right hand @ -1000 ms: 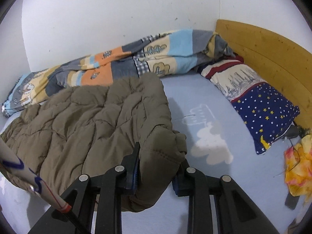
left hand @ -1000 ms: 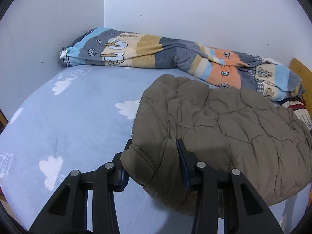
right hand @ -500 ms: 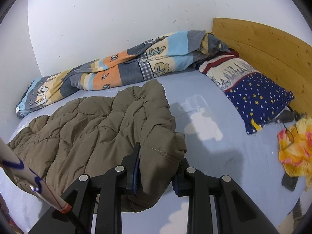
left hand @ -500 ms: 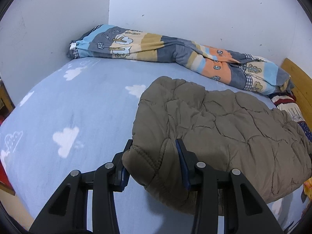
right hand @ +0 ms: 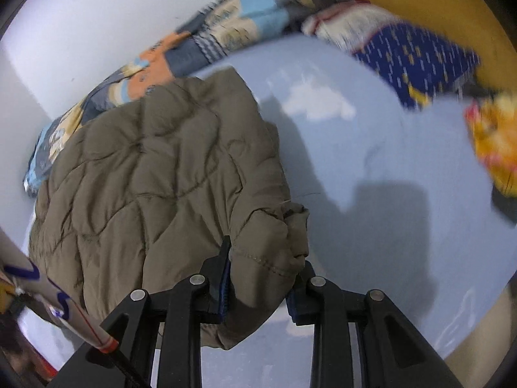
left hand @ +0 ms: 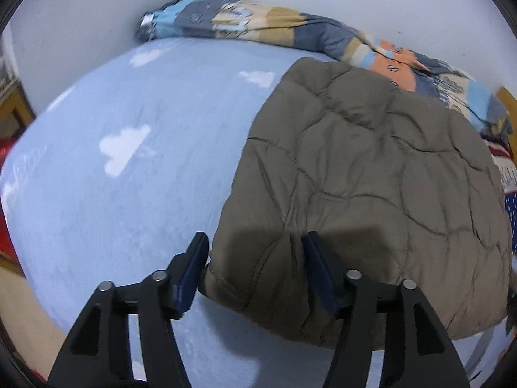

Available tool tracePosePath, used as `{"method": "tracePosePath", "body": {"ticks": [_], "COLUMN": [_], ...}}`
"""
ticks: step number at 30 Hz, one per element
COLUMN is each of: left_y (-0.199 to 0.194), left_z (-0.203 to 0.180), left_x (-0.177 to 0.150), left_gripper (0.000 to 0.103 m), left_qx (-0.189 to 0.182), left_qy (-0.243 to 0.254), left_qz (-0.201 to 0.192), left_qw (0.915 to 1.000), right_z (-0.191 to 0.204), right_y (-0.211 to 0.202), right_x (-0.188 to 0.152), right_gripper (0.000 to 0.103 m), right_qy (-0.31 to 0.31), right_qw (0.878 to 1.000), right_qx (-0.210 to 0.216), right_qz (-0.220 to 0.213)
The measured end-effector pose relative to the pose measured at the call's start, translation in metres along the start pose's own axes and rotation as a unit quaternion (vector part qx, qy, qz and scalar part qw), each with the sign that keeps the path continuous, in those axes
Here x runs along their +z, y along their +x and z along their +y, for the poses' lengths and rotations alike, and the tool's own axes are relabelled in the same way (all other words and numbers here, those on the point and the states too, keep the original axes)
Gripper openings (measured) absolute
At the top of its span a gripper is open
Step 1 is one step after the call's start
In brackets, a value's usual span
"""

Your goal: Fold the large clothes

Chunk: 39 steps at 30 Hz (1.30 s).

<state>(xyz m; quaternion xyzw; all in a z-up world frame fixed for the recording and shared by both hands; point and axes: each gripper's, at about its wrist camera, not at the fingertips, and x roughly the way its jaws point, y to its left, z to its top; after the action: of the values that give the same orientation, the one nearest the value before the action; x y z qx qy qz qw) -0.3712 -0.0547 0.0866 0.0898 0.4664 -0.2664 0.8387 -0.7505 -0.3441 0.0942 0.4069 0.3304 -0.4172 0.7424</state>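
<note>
On the blue cloud-print bed (left hand: 135, 200), the olive quilted jacket (left hand: 365, 174) lies folded into a thick pad, its far edge just beside the striped patterned blanket (left hand: 278, 29) bunched along the wall. It looks puffy and soft, light for its bulk, with a smooth shell that could slide; squeezed air will likely make it spring back, so folds may not hold on their own. Stitched hems and corners seem the surest places to take hold, since the filling there is thin and the seam gives the pads something to bite.

At the jacket's near left corner, the left claw (left hand: 255, 271) is opening: the corner sits between its jaws, the left pad stands just clear of the cloth, and whether the right pad touches is hard to tell. At the jacket's near right corner, the right claw (right hand: 260, 286) pinches a bunched hem, its jaws starting to ease apart while the cloth fills the gap.

Beyond the jacket's right side lie a star-print pillow (right hand: 416, 61) against the wooden headboard (right hand: 420, 3), and an orange-yellow cloth (right hand: 494, 142).
</note>
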Motion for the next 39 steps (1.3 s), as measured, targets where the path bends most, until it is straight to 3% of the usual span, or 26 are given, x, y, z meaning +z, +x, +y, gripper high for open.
{"method": "tracePosePath", "body": {"ticks": [3, 8, 12, 15, 18, 22, 26, 29, 33, 37, 39], "left_y": [0.002, -0.003, -0.015, -0.032, -0.049, -0.067, -0.066, -0.056, -0.019, 0.01, 0.013], "left_z": [0.011, 0.049, 0.065, 0.068, 0.048, -0.019, -0.096, -0.139, -0.173, -0.18, -0.182], "left_x": [0.0, -0.001, 0.0, 0.003, 0.01, 0.01, 0.001, -0.008, -0.01, -0.001, 0.005], "left_gripper": [0.076, 0.077, 0.077, 0.077, 0.077, 0.077, 0.078, 0.078, 0.078, 0.085, 0.086], "left_qx": [-0.003, -0.054, -0.044, -0.025, -0.01, -0.013, -0.055, -0.062, -0.038, -0.036, -0.035], "left_qy": [-0.023, -0.114, -0.145, -0.154, -0.113, 0.014, 0.139, 0.202, 0.236, 0.219, 0.226], "left_qz": [0.017, 0.031, 0.016, -0.027, -0.071, -0.121, -0.12, -0.106, -0.066, -0.021, -0.009], "left_qw": [0.9996, 0.9916, 0.9883, 0.9874, 0.991, 0.9925, 0.9815, 0.9717, 0.9687, 0.9747, 0.9735], "right_z": [-0.011, -0.044, -0.071, -0.08, -0.055, 0.008, 0.066, 0.1, 0.12, 0.126, 0.126], "right_y": [0.002, -0.016, -0.041, -0.058, -0.072, -0.074, -0.053, -0.031, 0.002, 0.032, 0.037], "right_x": [-0.002, -0.015, -0.028, -0.028, -0.02, -0.015, -0.01, -0.004, 0.0, 0.001, 0.001], "right_gripper": [0.04, 0.057, 0.06, 0.06, 0.06, 0.06, 0.06, 0.06, 0.06, 0.061, 0.063], "right_qy": [0.03, 0.114, 0.161, 0.169, 0.102, -0.036, -0.125, -0.161, -0.182, -0.193, -0.194], "right_qw": [0.999, 0.991, 0.986, 0.984, 0.991, 0.994, 0.988, 0.984, 0.982, 0.981, 0.981], "right_qx": [0.018, 0.065, 0.051, 0.04, 0.04, 0.041, 0.055, 0.053, 0.045, 0.022, 0.019], "right_qz": [0.016, 0.022, -0.002, -0.035, -0.074, -0.094, -0.076, -0.058, -0.031, 0.006, 0.016]}}
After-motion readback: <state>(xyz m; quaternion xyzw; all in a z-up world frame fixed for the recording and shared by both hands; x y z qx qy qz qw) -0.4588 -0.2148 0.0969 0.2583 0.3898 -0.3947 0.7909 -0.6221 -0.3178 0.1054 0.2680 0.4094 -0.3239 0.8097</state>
